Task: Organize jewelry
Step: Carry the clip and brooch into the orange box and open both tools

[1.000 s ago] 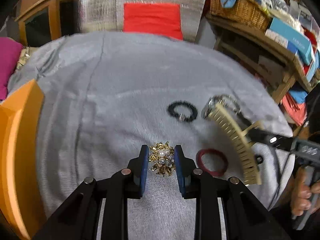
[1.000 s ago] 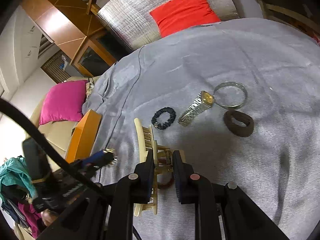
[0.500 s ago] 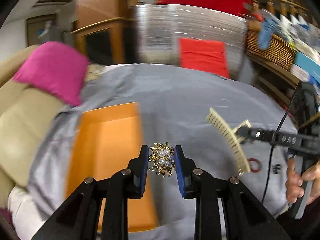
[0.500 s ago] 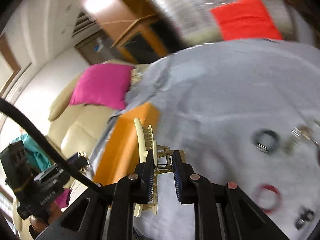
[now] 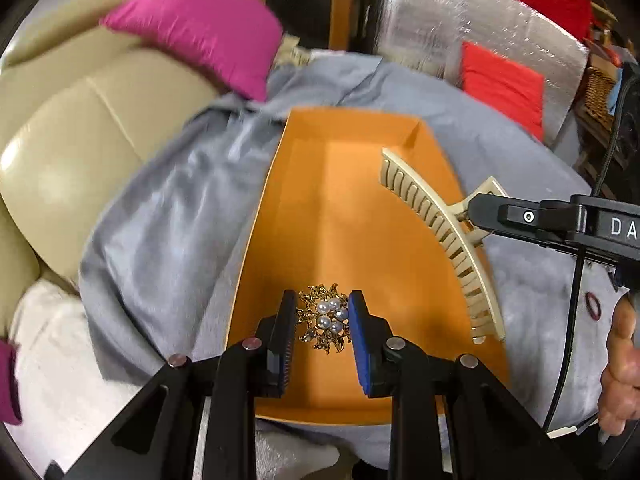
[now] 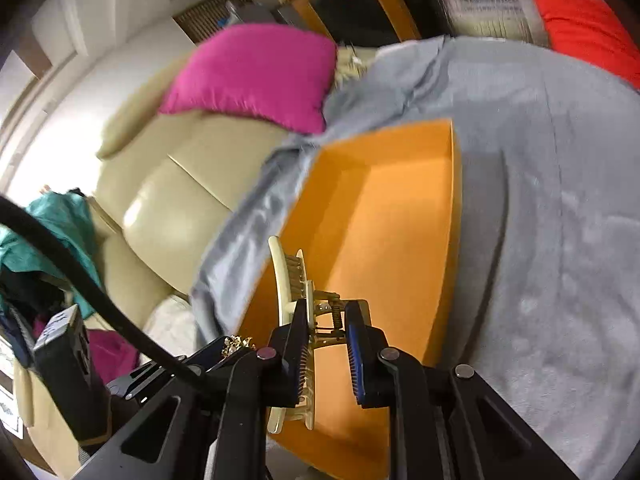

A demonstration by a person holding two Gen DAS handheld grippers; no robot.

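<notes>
Over the orange tray (image 5: pixel 352 216), left tool (image 5: pixel 323 318) grips a brooch (image 5: pixel 326 318), right tool (image 6: pixel 328 330) a half-hidden hair claw (image 6: pixel 290 284).

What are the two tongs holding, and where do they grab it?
The left tongs pinch the gold pearl brooch by its opposite edges. The right tongs grip the cream hair claw clip at its spring hinge. Both hang over the orange tray.

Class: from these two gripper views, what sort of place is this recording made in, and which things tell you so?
Most likely a lived-in home living room: a beige sofa with a pink cushion, a wooden cabinet, and a grey cloth with an orange tray on it.
</notes>
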